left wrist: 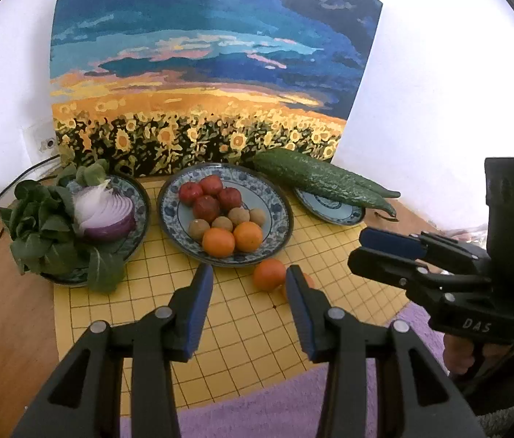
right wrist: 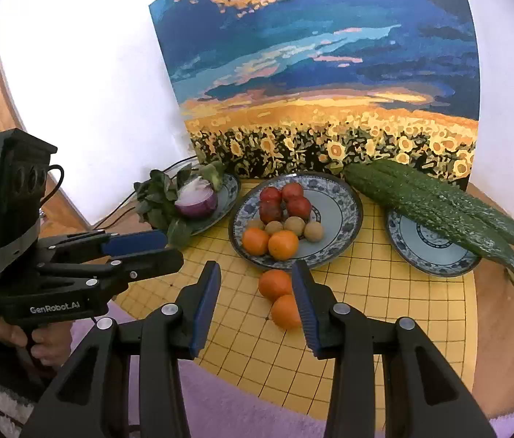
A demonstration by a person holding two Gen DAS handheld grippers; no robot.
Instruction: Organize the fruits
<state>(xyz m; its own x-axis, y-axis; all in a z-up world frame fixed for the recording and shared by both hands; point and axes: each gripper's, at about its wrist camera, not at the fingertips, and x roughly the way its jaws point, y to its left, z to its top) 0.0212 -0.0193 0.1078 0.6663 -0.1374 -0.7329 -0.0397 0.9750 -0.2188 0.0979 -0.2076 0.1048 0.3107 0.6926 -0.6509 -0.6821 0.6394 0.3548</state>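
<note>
While both tongs, left (left wrist: 249, 288) and right (right wrist: 255, 286), hang open and empty, two oranges (right wrist: 275, 284) apparently await plating (right wrist: 348, 226).

The left claw (left wrist: 249, 275) and the right claw (right wrist: 255, 272) both hover with jaws spread wide and nothing between them, side by side.

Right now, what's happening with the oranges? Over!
Left gripper and right gripper open, empty. Two loose oranges on yellow grid mat, outside the fruit plate. Nothing in the way.
</note>
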